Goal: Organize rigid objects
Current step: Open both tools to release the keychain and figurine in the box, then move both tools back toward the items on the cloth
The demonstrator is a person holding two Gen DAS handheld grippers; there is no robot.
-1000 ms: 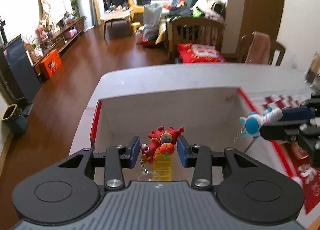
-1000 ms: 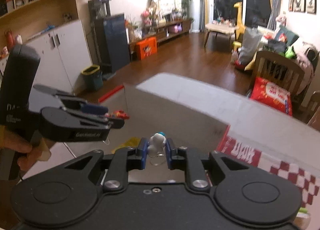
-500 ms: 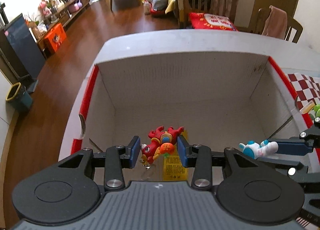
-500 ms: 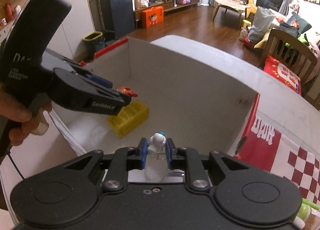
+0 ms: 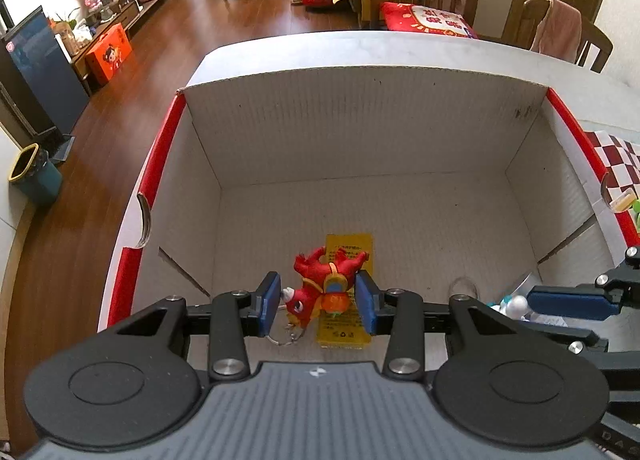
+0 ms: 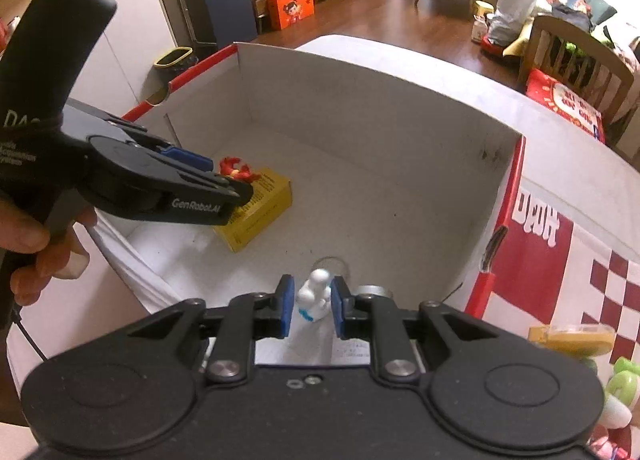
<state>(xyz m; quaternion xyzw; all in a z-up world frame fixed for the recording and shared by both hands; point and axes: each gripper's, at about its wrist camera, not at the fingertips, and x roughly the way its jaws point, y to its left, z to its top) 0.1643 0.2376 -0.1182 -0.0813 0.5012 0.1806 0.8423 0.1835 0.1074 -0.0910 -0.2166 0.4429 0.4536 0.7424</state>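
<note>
Two handheld grippers poised over an open white cardboard box (image 5: 360, 132) with red rims.

Left gripper (image 5: 316, 302), fingers apart with a visible gap on the left side; red dragon keychain figure (image 5: 320, 284) between the blue pads (image 5: 269, 302), perhaps touching the right pad only. Cannot tell whether it hangs or already rests near the box's near wall, overlapping a flat yellow carton (image 5: 347, 280) on the box floor. Metal ring dangling beneath the figure.

Right gripper (image 6: 311, 306), pads close against a small white and blue figure (image 6: 314, 296), apparently clamped at its waist, near the box's near right corner.

Handling, by appearance: both figures light, stiff moulded plastic, smooth and rounded, likely to twist or slip unless pinched across the thick torso; thin limbs and horn likely the breakable parts; loose ring and chain liable to snag.

Room: box floor mostly bare toward the far wall and both far corners; tall side walls and the two grippers crowding the near edge the main obstacles. More small items outside by the right rim.
</note>
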